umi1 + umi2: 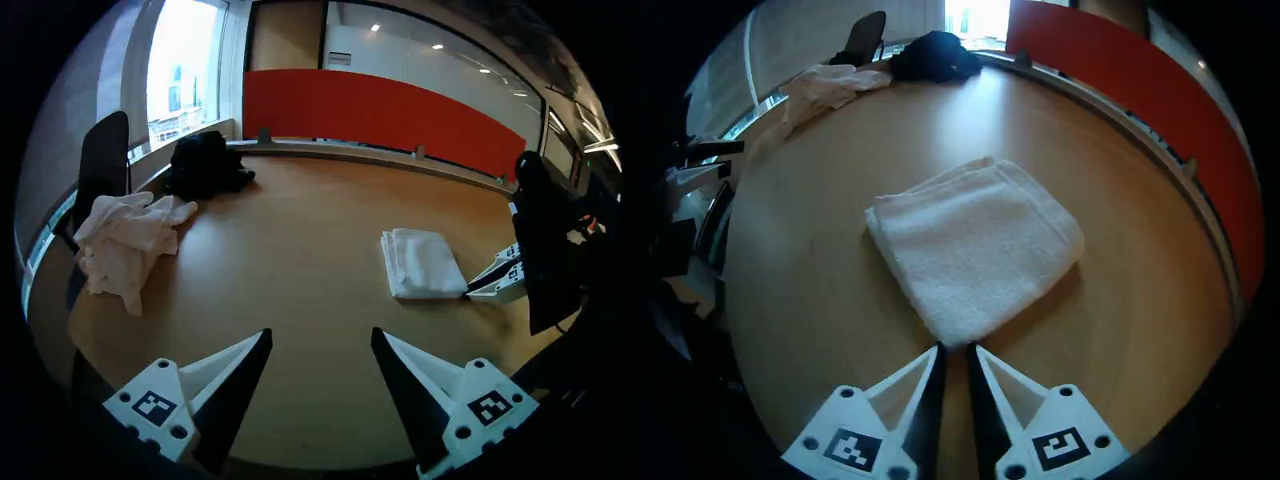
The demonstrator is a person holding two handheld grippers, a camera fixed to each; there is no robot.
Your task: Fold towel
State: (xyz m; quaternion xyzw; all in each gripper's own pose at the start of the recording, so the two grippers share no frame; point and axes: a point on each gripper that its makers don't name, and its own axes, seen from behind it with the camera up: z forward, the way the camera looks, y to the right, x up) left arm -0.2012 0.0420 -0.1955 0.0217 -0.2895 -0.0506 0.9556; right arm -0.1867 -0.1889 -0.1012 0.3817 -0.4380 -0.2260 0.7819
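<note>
white folded towel on wooden table; left gripper jaws apart, right gripper jaws nearly together.

Folded white terry towel lies flat on the light wooden table, with the right gripper just before its near corner. In the left gripper view, a crumpled pile of white cloths sits at the table's left edge. A black fabric bundle lies just behind it, both well apart from the towel.
</note>
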